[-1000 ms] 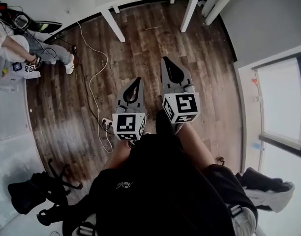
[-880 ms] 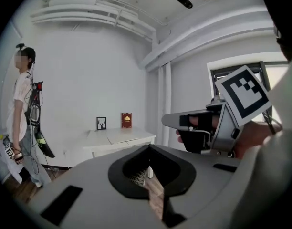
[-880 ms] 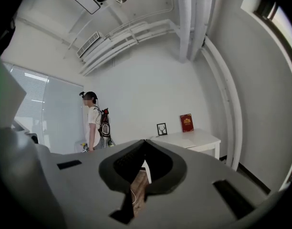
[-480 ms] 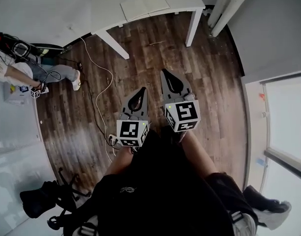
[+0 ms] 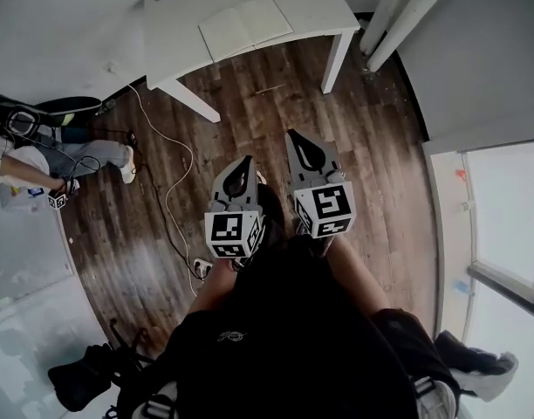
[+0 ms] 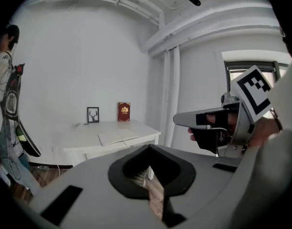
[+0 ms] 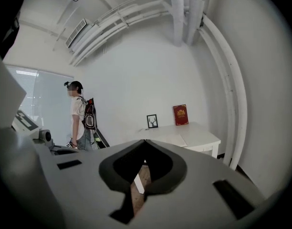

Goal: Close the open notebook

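The open notebook lies flat with its pale pages up on a white table at the top of the head view, far ahead of both grippers. It also shows small on the table in the left gripper view as the notebook and in the right gripper view as the notebook. My left gripper and right gripper are held side by side over the wooden floor, pointing at the table. Both are shut with nothing in them. The left gripper's tips and the right gripper's tips meet.
A small framed picture and a red book stand at the table's back against the wall. A white cable runs over the floor to a power strip. A person is at the left. White pipes stand right of the table.
The table and notebook have come further into the head view and look nearer. Both grippers have been carried toward the table, still shut and side by side.
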The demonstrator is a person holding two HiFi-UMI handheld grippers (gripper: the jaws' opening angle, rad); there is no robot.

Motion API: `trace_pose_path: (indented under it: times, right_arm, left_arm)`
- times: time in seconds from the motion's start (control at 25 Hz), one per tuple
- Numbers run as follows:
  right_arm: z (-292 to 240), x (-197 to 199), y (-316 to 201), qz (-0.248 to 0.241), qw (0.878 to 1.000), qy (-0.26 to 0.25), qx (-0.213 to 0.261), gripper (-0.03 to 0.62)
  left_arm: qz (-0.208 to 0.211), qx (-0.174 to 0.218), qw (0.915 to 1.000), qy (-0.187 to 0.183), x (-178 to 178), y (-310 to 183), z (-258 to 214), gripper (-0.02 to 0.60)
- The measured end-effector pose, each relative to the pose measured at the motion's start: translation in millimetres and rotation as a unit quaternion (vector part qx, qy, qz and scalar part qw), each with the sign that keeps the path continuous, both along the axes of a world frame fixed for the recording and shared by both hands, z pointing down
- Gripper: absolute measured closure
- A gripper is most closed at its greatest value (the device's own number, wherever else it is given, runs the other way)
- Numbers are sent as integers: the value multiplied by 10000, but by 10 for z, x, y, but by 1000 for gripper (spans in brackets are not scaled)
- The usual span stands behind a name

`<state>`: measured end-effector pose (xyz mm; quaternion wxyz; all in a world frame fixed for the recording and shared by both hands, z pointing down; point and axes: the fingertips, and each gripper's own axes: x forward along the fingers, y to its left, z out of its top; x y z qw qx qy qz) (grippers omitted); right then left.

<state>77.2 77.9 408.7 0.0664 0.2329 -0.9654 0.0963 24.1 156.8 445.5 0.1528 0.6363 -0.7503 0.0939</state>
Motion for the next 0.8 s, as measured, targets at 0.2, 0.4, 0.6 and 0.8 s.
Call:
trace_pose_path:
  times: [0.2, 0.4, 0.6, 0.8]
  right_arm:
    - [65, -457, -506, 113, 9996, 268, 55, 572]
    - [145, -960, -890, 306, 9986, 397, -146, 572]
    - [269, -1344, -1108, 434, 9971, 571, -270, 572]
    - [346, -1638, -1242, 544, 9950, 786, -286, 572]
  left_arm:
    - [152, 56, 9996, 223, -507, -597, 18, 580]
    - [397, -32, 9991, 156, -997, -1054, 23, 580]
    - [566, -149, 9979, 274, -1401, -1293, 146, 580]
    - [500, -287, 9955, 748, -1762, -1405, 344, 580]
